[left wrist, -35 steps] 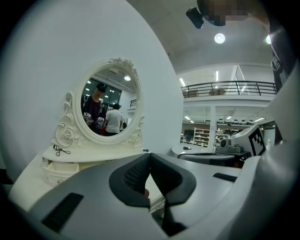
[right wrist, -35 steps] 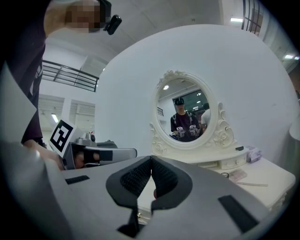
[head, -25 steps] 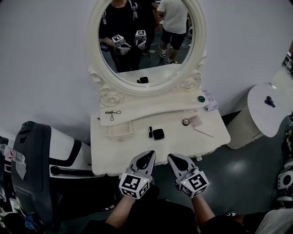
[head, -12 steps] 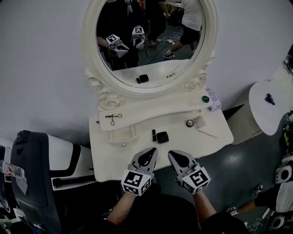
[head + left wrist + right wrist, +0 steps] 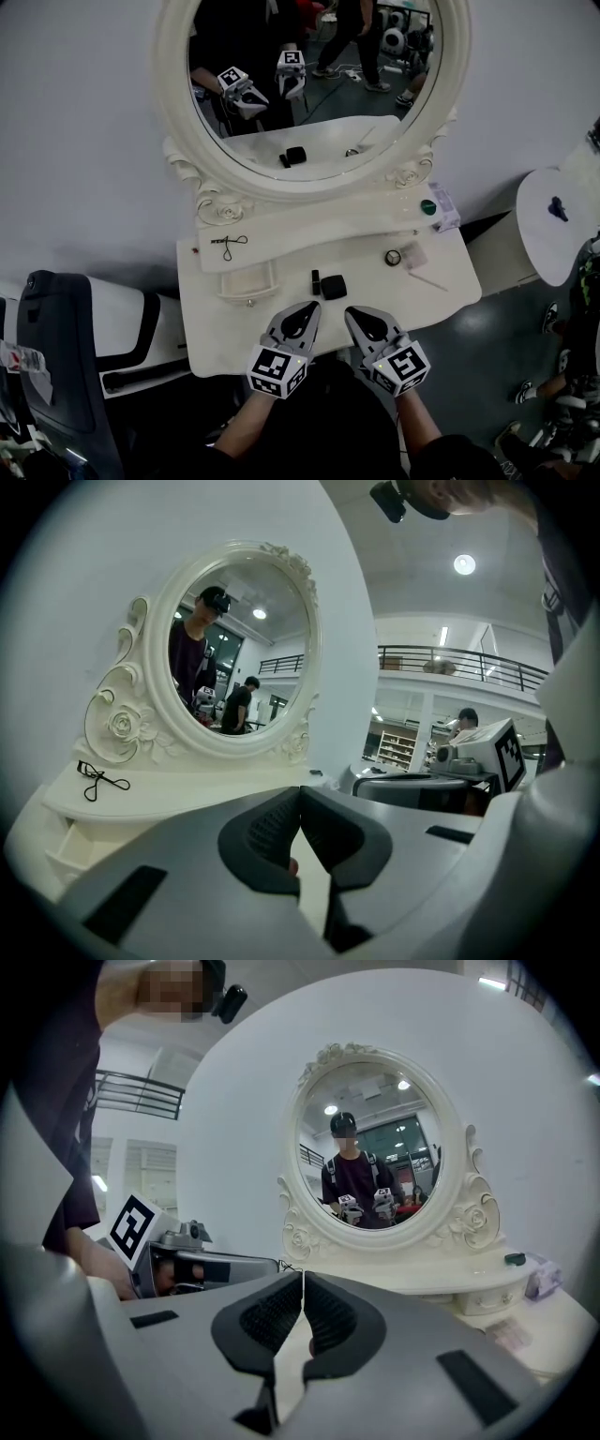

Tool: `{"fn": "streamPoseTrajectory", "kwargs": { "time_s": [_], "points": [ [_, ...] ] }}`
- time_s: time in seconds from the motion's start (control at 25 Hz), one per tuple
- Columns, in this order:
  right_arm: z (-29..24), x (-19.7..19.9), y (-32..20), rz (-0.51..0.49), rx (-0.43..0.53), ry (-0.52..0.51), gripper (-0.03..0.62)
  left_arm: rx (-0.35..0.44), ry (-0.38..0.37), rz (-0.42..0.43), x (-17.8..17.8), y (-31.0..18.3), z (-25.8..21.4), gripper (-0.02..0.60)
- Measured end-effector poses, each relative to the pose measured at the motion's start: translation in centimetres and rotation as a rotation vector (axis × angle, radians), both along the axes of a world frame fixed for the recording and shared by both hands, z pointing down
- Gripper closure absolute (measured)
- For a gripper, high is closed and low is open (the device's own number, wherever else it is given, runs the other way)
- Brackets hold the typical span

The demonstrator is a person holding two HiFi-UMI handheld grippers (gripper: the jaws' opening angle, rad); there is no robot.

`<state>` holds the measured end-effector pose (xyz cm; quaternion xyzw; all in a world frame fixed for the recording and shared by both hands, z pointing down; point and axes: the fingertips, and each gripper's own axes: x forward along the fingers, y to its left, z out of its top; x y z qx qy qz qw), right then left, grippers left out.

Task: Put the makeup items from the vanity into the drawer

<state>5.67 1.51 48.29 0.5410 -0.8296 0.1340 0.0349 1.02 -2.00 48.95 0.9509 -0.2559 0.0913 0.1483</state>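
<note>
Head view alone shows black compact [image 5: 333, 286] on vanity [image 5: 225, 319]; left gripper [image 5: 299, 799], right gripper [image 5: 302, 1283] fingers closed, empty

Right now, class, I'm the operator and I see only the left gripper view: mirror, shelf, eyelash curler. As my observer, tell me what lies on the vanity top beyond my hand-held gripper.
Observer: The head view shows a black square compact lying on the vanity top, near its front edge.
Operator: Is anything beside it?
Observer: A slim black tube sits just to its left. I cannot tell whether the two touch.
Operator: What about my other hand-held gripper?
Observer: The right hand-held gripper has its jaws together, with nothing between them.
</note>
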Motion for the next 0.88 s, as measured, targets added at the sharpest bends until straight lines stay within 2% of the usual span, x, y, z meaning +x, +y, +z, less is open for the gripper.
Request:
{"fn": "streamPoseTrajectory", "kwargs": {
  "time_s": [0.24,0.76,0.88],
  "points": [
    [2.0,1.9,-2.3,-0.075,-0.043,0.005,0.569,-0.028,-0.025,-0.064,1.3,-2.0,1.7,0.566],
    [4.9,4.2,-6.3,-0.337,-0.082,0.058,0.569,-0.084,-0.081,-0.236,3.7,-5.5,4.9,0.566],
    [5.8,4.5,-6.7,-0.389,-0.119,0.077,0.568,-0.093,-0.094,-0.258,3.9,-5.8,5.6,0.566]
  ]
}}
